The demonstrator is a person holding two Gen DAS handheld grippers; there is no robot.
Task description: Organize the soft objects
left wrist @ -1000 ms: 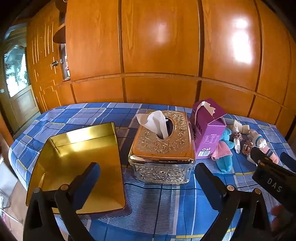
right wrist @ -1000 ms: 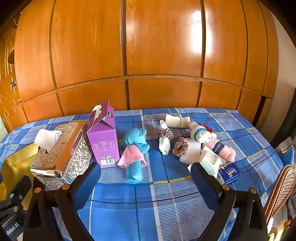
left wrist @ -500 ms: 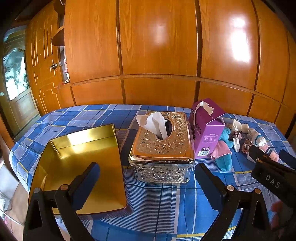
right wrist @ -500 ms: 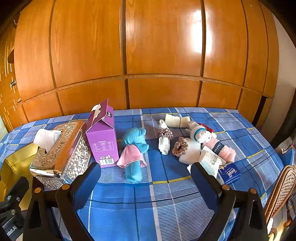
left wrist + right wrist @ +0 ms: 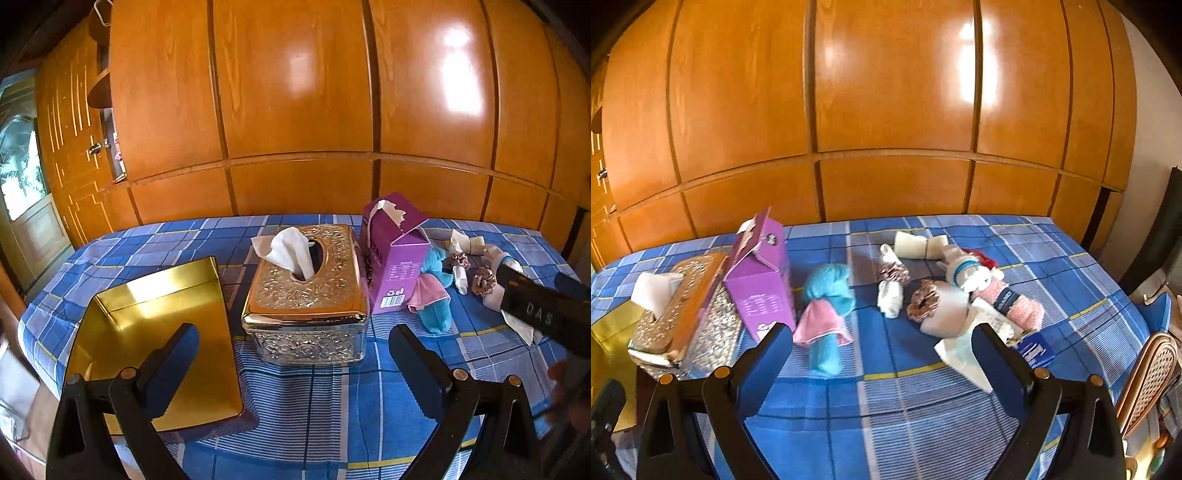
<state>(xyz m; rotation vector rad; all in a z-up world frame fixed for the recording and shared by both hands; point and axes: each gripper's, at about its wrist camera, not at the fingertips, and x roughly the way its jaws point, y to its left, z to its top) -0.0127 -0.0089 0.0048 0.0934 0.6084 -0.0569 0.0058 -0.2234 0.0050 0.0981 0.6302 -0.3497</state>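
A: Soft objects lie in a loose pile on the right of the blue checked bench (image 5: 905, 398); the gold tray (image 5: 155, 332) sits far left, with the tissue box (image 5: 306, 295) and purple carton (image 5: 761, 291) between.

B: And your grippers?

A: Your left gripper (image 5: 291, 365) and right gripper (image 5: 882, 362) both hang wide, holding nothing.

B: Risks?

A: The teal roll (image 5: 827, 332) wears a loose pink cloth (image 5: 818, 325); pinch only cloth and it probably slips off. The scrunchie (image 5: 925, 304) touches the white roll, so you may drag both.
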